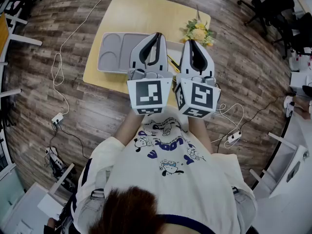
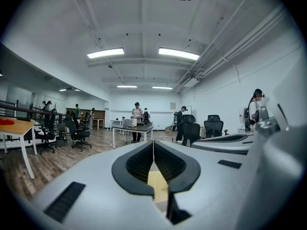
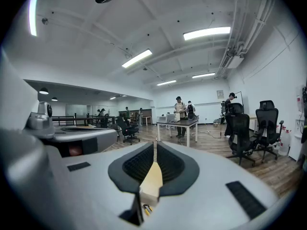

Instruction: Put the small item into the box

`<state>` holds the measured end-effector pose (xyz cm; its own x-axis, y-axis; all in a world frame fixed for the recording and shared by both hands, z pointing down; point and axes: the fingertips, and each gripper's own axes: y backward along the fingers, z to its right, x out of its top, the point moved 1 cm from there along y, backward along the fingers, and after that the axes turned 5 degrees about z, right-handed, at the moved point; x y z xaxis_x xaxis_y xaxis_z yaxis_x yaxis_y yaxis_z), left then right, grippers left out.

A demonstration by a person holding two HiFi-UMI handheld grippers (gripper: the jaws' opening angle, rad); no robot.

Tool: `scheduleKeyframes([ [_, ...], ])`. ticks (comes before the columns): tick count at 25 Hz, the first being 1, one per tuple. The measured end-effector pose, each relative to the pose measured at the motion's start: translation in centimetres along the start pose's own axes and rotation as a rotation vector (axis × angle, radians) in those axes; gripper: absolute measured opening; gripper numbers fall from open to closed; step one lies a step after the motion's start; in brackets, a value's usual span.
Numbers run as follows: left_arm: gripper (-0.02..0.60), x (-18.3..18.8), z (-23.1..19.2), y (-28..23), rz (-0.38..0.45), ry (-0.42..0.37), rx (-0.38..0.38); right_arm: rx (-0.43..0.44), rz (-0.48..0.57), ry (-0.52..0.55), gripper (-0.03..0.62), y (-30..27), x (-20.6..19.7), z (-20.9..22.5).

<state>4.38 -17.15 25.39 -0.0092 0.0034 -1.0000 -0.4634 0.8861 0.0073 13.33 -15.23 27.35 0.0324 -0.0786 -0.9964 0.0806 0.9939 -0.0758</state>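
A grey compartment box (image 1: 113, 51) lies on the small wooden table (image 1: 131, 13). Both grippers are held side by side above the table's near edge and cover much of it. My left gripper (image 1: 157, 35) is shut, its tips meeting with nothing between them; in the left gripper view its jaws (image 2: 153, 143) close on empty air. My right gripper (image 1: 191, 42) is shut and empty too, as the right gripper view (image 3: 155, 143) shows. A thin yellow and black item (image 1: 172, 63) lies on the table between the two grippers, mostly hidden.
A bunch of yellow flowers (image 1: 198, 32) stands at the table's right corner. Cables and power strips (image 1: 57, 117) run over the wood floor. Office chairs (image 1: 273, 4) stand at the far right. Both gripper views look level into a room with people, desks and chairs.
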Motion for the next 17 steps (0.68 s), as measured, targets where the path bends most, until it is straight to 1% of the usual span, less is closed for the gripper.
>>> scheduleKeyframes([
  [17,0.018,-0.08,0.14,-0.32,-0.002,0.0,0.003,0.002,-0.001,-0.002,0.041,-0.28,-0.23,0.47],
])
